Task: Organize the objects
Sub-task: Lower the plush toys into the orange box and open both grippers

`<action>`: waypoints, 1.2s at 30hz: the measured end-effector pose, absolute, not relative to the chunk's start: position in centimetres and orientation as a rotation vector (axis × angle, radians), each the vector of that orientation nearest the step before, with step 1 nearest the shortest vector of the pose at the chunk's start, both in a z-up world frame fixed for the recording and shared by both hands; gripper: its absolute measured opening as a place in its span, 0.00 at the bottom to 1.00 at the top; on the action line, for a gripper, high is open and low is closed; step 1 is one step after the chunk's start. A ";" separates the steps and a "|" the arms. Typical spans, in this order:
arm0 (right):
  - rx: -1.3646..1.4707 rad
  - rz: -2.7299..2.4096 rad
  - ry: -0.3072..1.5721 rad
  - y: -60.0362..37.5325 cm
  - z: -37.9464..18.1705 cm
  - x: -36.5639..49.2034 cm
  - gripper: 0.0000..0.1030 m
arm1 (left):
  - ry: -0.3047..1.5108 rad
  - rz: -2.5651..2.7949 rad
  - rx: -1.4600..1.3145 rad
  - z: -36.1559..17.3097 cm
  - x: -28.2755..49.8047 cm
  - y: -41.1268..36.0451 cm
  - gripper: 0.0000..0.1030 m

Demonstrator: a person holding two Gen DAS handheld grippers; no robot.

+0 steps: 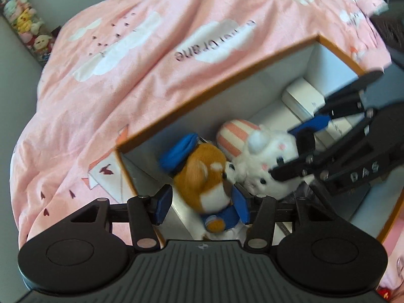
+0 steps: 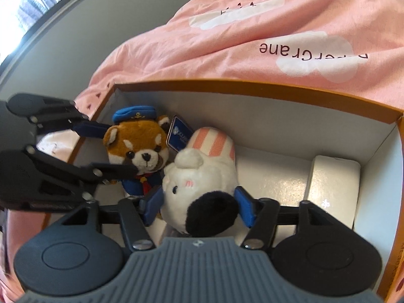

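Left wrist view: the left gripper (image 1: 202, 205) has its fingers spread around a red panda plush (image 1: 204, 176), seemingly not squeezing it, inside an orange-rimmed box (image 1: 214, 85) on a pink bed quilt (image 1: 126, 63). Beside it, the right gripper (image 2: 199, 203) brackets a white striped plush (image 2: 202, 176), fingers at its sides. Both toys sit boxed near a white case (image 2: 333, 189), so tidying looks nearly finished; withdrawing remains.

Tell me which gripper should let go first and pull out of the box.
Either, slightly the left. The left gripper stands open around the bear, already in the box. The right gripper brackets the white plush.
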State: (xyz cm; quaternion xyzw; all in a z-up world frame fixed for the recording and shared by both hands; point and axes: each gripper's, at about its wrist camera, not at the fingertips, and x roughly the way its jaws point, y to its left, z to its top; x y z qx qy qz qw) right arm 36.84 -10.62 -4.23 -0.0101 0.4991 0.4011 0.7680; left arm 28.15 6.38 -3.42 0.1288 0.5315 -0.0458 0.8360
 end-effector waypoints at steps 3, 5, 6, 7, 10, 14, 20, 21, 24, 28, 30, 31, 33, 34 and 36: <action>-0.024 0.880 1.077 -10.2 -4.6 36.8 0.54 | 1.091 -0.081 0.248 -2.6 28.1 6.8 0.59; -0.034 0.897 1.066 -9.7 -4.6 36.6 0.54 | 1.071 -0.090 0.254 -2.3 28.1 6.7 0.45; -0.042 0.906 1.061 -9.4 -4.6 36.5 0.53 | 1.070 -0.086 0.264 -2.4 28.2 6.7 0.43; -0.048 0.914 1.055 -9.1 -4.5 36.4 0.53 | 1.070 -0.079 0.277 -2.6 28.4 6.5 0.39; -0.079 0.941 1.031 -8.2 -4.4 36.1 0.53 | 1.067 -0.056 0.346 -3.6 28.8 6.2 0.31; -0.043 0.931 1.064 -8.0 -4.8 36.7 0.53 | 1.063 -0.038 0.373 -4.5 29.2 6.3 0.31; -0.015 0.913 1.087 -7.8 -4.9 37.0 0.56 | 1.037 -0.032 0.323 -4.1 28.9 6.9 0.32; -0.019 0.912 1.081 -7.9 -4.8 36.9 0.58 | 1.025 -0.034 0.306 -3.9 28.7 7.0 0.32; -0.044 0.905 1.059 -8.1 -4.5 36.5 0.61 | 0.996 -0.039 0.245 -3.4 28.1 7.5 0.32; -0.071 0.889 1.043 -8.4 -4.3 36.2 0.66 | 0.953 -0.047 0.149 -2.4 27.2 8.1 0.33; -0.073 0.875 1.036 -8.6 -4.0 36.1 0.72 | 0.925 -0.048 0.112 -1.6 26.5 8.2 0.38; -0.071 0.874 1.028 -8.8 -3.9 36.0 0.73 | 0.911 -0.049 0.094 -1.3 26.1 8.2 0.40; -0.069 0.875 1.017 -9.0 -3.4 35.8 0.73 | 0.882 -0.051 0.064 -0.5 25.2 8.2 0.42; -0.069 0.872 1.011 -9.1 -3.2 35.7 0.73 | 0.871 -0.051 0.051 -0.2 24.7 8.2 0.44; -0.066 0.868 0.997 -9.3 -2.6 35.4 0.73 | 0.851 -0.059 0.019 0.5 23.7 7.9 0.46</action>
